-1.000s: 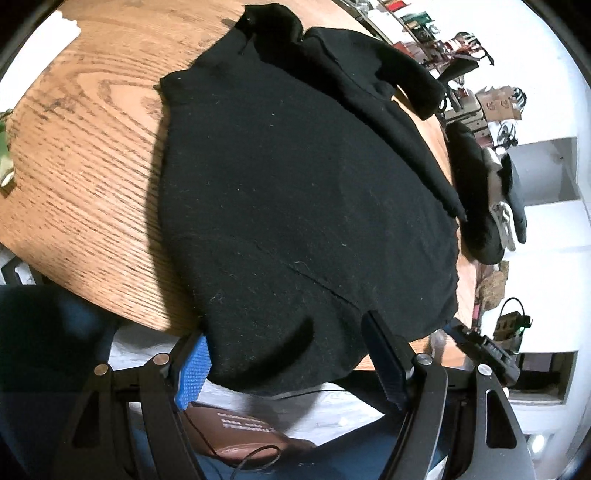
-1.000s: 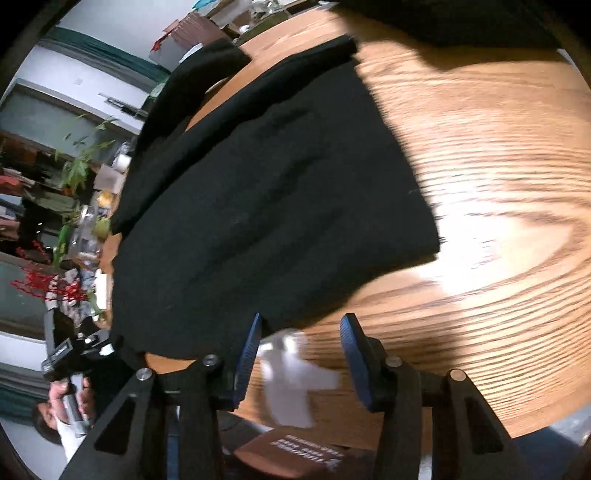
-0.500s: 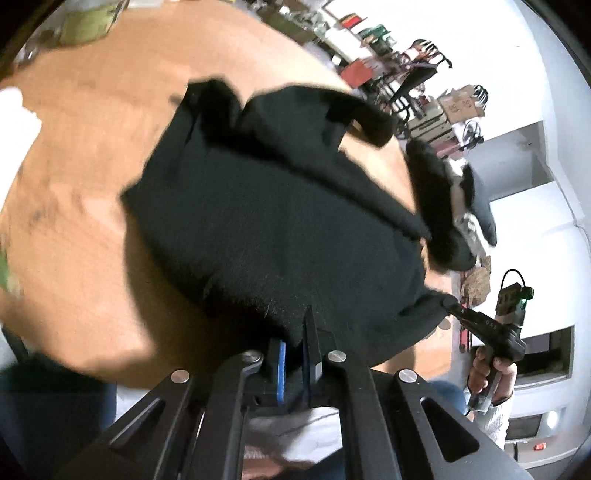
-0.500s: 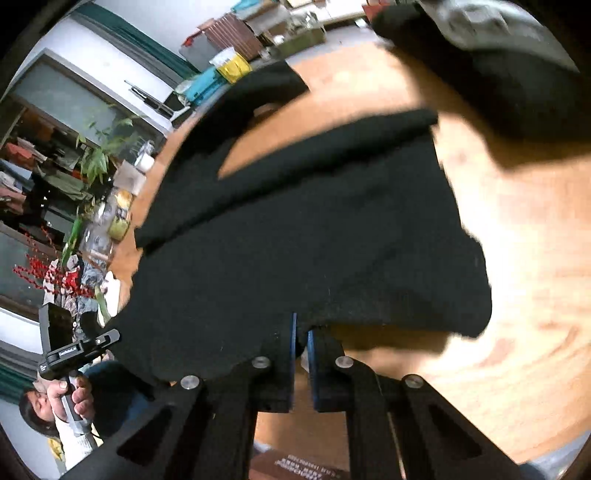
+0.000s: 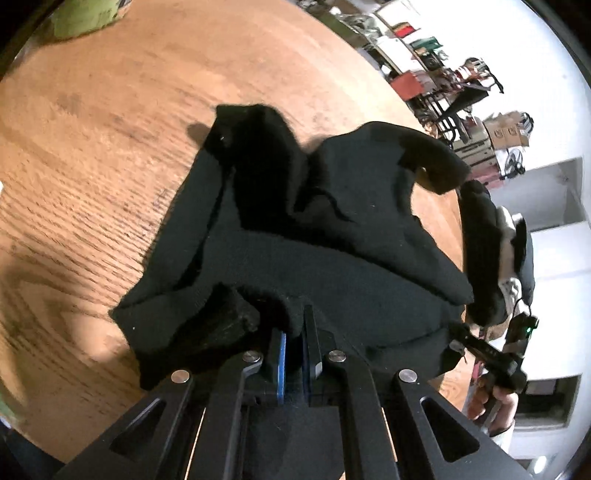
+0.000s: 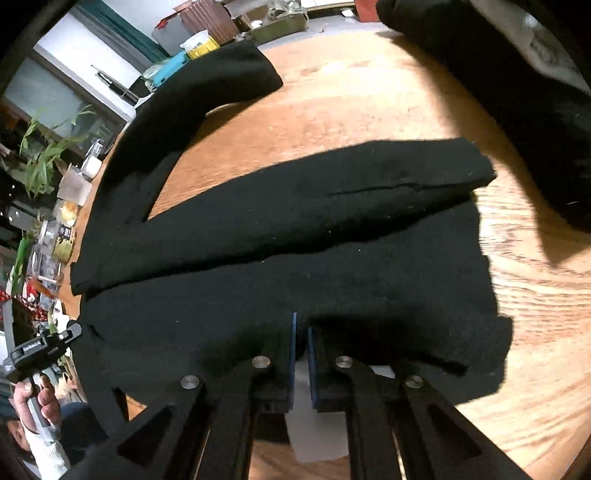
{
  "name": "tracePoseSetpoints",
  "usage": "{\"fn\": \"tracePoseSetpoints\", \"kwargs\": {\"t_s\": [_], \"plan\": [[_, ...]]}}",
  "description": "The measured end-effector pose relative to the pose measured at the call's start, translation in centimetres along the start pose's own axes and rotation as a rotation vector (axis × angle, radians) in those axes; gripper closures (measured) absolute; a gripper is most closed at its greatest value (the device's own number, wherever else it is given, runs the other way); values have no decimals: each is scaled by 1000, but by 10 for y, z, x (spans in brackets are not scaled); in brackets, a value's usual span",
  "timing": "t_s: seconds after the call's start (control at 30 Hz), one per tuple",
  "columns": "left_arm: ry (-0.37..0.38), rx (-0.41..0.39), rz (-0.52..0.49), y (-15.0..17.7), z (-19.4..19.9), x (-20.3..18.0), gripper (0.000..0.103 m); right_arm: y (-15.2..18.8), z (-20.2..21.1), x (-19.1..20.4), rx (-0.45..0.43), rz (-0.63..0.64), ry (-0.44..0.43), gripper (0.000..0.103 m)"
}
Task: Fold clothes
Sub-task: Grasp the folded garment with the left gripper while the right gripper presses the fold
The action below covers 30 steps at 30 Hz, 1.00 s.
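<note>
Counting my grippers: two, left gripper (image 5: 293, 332) and right gripper (image 6: 301, 332), each clamping hem of one black sweater (image 5: 332, 229). Counting tables: one wooden table (image 5: 110, 110). Seeing one second dark garment pile (image 6: 517, 92) lying at far edge. Seeing one green box (image 5: 88, 14) at table corner. Counting sweater sleeves in right view: two.

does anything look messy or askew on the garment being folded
Yes. The black sweater is bunched near the left gripper, and one sleeve curves out loose across the table instead of lying tucked in.
</note>
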<state>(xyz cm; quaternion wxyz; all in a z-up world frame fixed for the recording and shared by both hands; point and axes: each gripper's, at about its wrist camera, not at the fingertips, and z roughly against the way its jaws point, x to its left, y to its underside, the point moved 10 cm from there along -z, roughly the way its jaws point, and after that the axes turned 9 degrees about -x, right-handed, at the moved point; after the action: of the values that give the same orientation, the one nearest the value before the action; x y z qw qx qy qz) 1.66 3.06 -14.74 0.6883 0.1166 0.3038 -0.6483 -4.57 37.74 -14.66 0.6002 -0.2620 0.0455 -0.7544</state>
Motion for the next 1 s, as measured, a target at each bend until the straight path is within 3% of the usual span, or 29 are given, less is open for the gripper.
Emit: {"fn": "tracePoseSetpoints", "kwargs": {"t_s": [0.03,0.13,0.3,0.37,0.47,0.53,0.57,0.67,0.83,0.9,1.0], "plan": [[14,2,18,-1,0,1,97,0,-1,0,0,-4,-17,91],[64,-15,29,-5,11,-2,96,1,5,6,-27,11,-94,63],[183,-68,70,-12,46,-7,96,5,29,-3,-82,23,-164,52],[169,-124,96,-17,64,-1,94,0,39,-12,-109,-2,-161,47],[54,-233,81,-17,91,10,79,-7,50,-38,-151,-74,-125,46],[31,-259,67,-6,100,10,57,-11,53,-64,-166,-124,-47,44],[27,-262,62,0,101,8,53,-13,55,-77,-173,-149,-8,42],[18,-238,34,23,94,-3,44,-14,62,-106,-176,-179,69,38],[29,-140,-110,60,62,-47,43,-11,72,-107,-170,-169,33,38],[100,-61,-152,80,43,-78,43,-8,75,-90,-159,-123,-22,40],[232,70,-174,113,14,-125,43,-2,69,-49,-99,-98,-203,40]]}}
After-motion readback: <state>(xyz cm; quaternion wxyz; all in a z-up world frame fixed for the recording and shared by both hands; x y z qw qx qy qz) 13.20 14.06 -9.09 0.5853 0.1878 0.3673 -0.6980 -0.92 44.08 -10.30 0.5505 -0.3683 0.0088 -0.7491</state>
